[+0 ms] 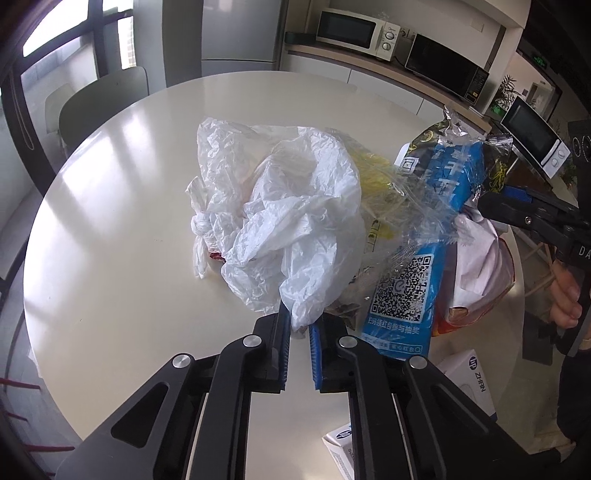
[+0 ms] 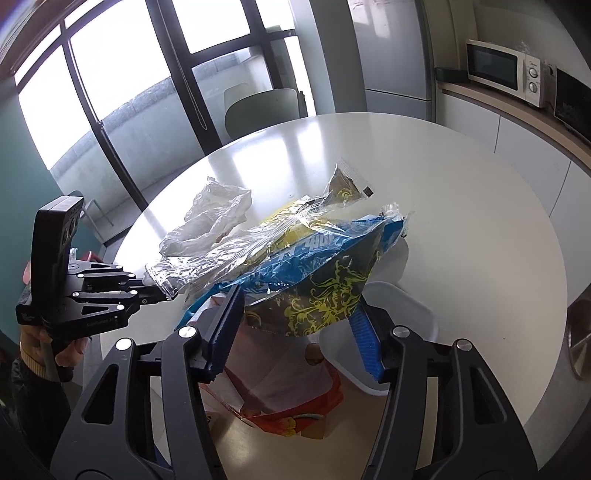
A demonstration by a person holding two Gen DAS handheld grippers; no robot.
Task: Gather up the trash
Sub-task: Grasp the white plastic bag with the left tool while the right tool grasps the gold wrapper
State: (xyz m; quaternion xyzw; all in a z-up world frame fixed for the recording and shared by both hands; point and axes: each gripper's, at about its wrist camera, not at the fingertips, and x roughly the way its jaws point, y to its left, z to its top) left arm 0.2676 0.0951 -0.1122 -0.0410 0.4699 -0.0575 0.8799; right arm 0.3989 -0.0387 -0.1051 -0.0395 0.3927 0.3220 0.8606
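Note:
A crumpled white plastic bag [image 1: 280, 221] lies on the round white table [image 1: 122, 206]. My left gripper [image 1: 299, 332] is shut on the bag's near edge; it also shows in the right wrist view [image 2: 162, 291] pinching clear plastic. A blue and dark snack wrapper [image 1: 424, 236] with clear film lies over the bag's right side. In the right wrist view the wrapper [image 2: 314, 273] hangs between the spread fingers of my right gripper [image 2: 295, 325], which is open. The right gripper also shows in the left wrist view [image 1: 484, 210]. An orange and white packet [image 2: 288, 398] lies below it.
A white plastic lid or tray [image 2: 399, 314] sits on the table under the right gripper. White boxes [image 1: 469, 376] lie off the table's near edge. Chairs [image 1: 103, 96] stand at the far side. Microwaves [image 1: 354, 31] line a counter behind.

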